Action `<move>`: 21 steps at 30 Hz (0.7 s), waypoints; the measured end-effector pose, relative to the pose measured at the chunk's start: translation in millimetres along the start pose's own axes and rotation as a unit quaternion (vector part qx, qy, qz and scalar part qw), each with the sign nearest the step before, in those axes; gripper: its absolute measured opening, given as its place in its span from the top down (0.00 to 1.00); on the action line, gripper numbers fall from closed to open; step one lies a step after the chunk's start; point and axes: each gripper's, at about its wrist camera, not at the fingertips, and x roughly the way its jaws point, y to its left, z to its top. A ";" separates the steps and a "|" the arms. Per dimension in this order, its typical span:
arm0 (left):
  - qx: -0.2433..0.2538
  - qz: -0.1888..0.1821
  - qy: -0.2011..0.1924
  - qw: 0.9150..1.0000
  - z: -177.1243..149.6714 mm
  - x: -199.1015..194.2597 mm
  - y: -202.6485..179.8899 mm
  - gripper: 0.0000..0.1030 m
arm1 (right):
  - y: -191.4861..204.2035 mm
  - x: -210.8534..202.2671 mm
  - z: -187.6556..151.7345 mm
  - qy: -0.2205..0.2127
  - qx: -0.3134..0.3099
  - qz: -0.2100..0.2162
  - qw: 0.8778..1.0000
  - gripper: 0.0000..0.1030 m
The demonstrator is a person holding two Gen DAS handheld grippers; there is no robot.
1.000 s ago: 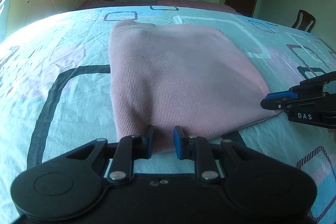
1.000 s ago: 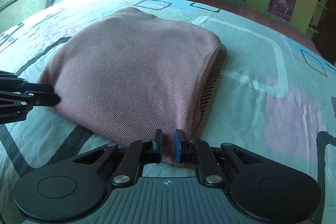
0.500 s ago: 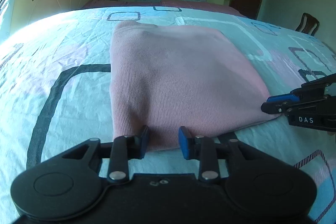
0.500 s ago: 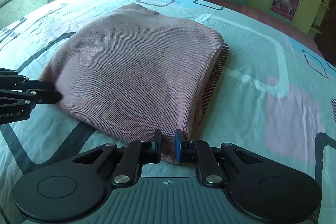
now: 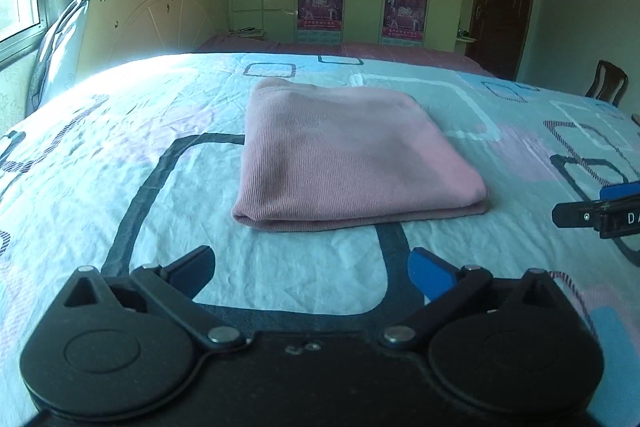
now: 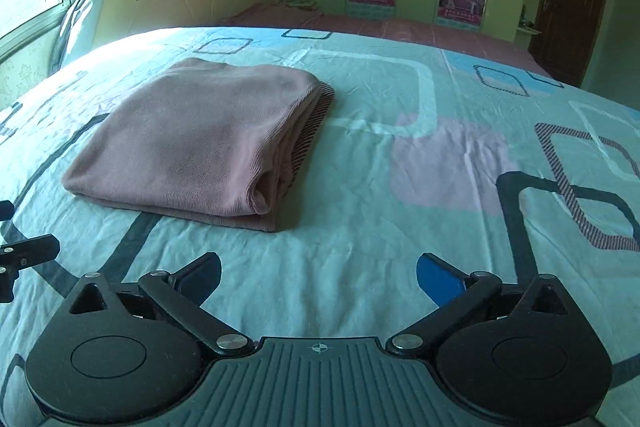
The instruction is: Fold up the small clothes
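Left wrist view: left gripper (image 5: 311,273) jaws spread wide, nothing held, just short of the folded pink garment (image 5: 352,155), which lies flat on the bed (image 5: 120,131). Right gripper (image 6: 318,277) also spread wide and holding nothing; garment lies ahead and left of it, not touching.

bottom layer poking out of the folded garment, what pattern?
Fine dark-and-light stripes on the bottom layer, under the plain pink top; clearest in right wrist view.

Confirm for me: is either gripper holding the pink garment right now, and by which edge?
Nothing is held. The left gripper and right gripper are both open above the bedsheet, apart from the folded pink garment.
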 end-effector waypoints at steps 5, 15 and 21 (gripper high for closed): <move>-0.007 -0.009 -0.015 1.000 10.7 -43.5 -13.3 0.00 | 2.5 -52.4 -1.8 -0.033 0.012 0.015 0.999 0.00; 0.020 -0.016 -0.054 0.998 11.9 -106.1 -57.3 0.00 | 12.9 -130.6 -12.4 -0.078 -0.013 -0.002 0.997 0.00; 0.015 -0.018 -0.074 0.997 9.3 -131.2 -70.1 0.00 | 9.2 -162.4 -25.5 -0.093 -0.007 0.004 0.996 0.00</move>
